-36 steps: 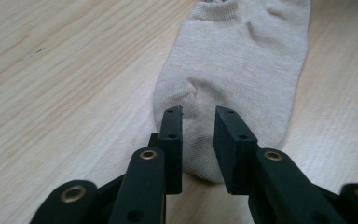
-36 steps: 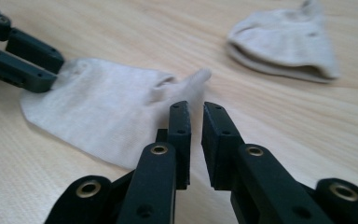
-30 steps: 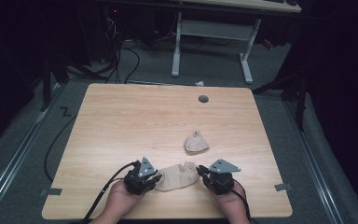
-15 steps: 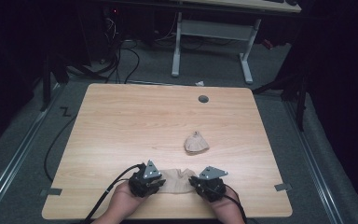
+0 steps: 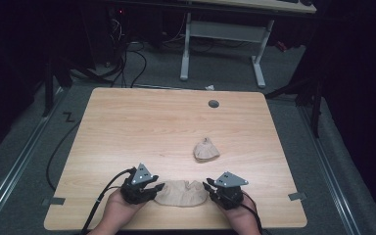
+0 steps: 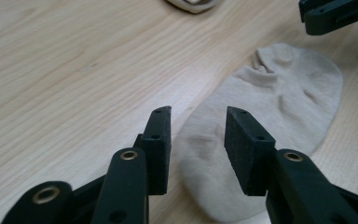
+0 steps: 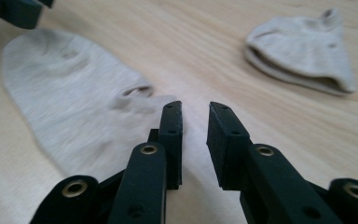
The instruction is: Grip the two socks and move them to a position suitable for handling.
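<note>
At the near edge of the pale wood-grain surface [image 5: 127, 127], a person's two hands come in, each holding a black two-jaw gripper. The left gripper [image 5: 157, 187] has its jaws parted a moderate way, holding nothing, poised at one end of a flat beige fabric sock [image 5: 181, 192]. The right gripper [image 5: 207, 186] has its jaws parted a narrow way, also holding nothing, at the sock's other end. Toward the middle, right of centre, lies a second beige sock, folded into a small mound [image 5: 206, 150]. Near the far edge sits a round grey cable grommet [image 5: 213, 104]. Beyond lie grey carpet, tangled black cables [image 5: 127, 54] and a white desk frame [image 5: 225, 34] in a dark room.
</note>
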`<act>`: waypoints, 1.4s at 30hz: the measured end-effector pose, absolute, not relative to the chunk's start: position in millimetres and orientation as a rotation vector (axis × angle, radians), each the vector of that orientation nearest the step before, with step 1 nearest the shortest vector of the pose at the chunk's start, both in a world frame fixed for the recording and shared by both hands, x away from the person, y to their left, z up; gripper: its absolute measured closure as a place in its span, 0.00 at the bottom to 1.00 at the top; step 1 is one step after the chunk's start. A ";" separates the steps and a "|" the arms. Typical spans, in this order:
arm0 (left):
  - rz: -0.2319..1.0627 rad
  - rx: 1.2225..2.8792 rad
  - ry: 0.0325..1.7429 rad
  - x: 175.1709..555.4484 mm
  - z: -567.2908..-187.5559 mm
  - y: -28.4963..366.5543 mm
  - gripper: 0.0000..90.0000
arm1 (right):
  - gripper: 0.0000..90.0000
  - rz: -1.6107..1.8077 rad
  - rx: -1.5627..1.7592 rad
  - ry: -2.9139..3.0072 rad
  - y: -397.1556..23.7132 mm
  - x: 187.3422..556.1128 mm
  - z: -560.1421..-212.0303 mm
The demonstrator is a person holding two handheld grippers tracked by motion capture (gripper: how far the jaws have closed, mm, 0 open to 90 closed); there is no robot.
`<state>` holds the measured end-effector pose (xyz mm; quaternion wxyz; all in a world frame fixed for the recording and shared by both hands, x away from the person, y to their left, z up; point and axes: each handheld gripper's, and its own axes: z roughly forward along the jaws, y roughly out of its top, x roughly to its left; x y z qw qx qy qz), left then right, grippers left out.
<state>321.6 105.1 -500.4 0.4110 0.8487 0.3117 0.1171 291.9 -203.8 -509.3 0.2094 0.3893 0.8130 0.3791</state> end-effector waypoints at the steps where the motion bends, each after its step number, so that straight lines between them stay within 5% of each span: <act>1: 0.306 2.129 0.792 321.1 -500.2 108.0 0.67 | 0.84 1.056 1.092 2.247 -205.4 294.4 -508.6; 23: 0.356 2.024 0.953 317.7 -497.3 161.7 0.53 | 0.94 0.918 1.290 2.131 -222.2 414.5 -510.1; 42: 0.325 2.098 0.888 314.9 -504.3 144.0 0.52 | 1.00 0.880 1.137 2.315 -201.9 386.1 -522.9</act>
